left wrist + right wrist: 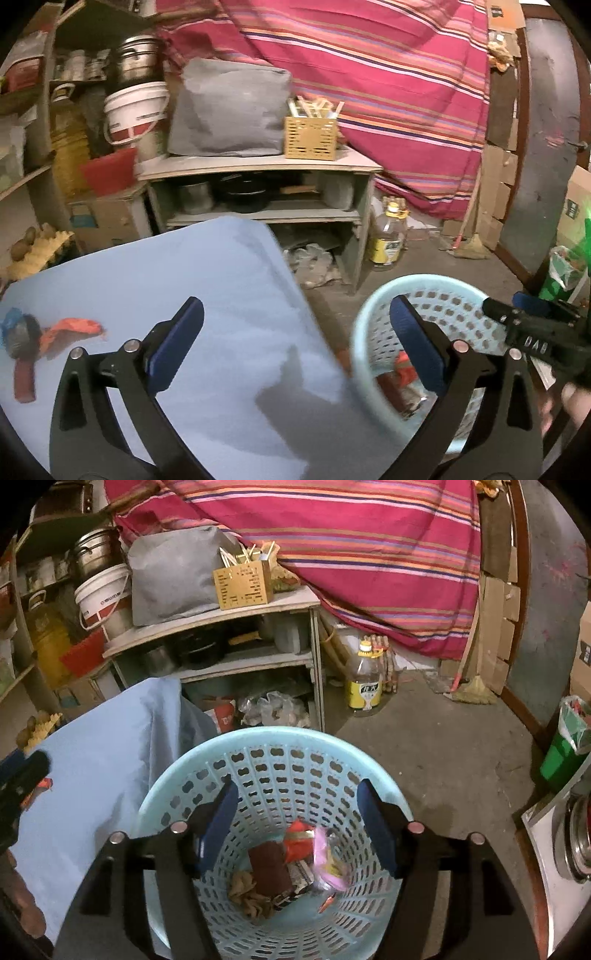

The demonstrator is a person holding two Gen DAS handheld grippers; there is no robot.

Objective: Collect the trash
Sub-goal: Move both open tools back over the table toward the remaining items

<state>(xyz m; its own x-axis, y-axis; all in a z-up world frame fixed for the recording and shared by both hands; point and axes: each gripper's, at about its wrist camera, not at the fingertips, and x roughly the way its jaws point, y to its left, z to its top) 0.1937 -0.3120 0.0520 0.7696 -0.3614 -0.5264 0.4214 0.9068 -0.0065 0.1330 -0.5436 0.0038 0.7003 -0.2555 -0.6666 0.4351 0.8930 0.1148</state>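
Now both tools are empty: the right gripper (297, 825) hangs part-open over the pale blue basket (168, 775), a pink wrapper (325, 856) blurred among the trash below it. The left gripper (295, 347) gapes wide above the blue cloth (221, 295). Best swing it left and low onto the orange wrapper (70, 328), closing squarely.

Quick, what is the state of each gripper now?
Left gripper: jaws open, holding nothing.
Right gripper: jaws open above the basket, holding nothing.
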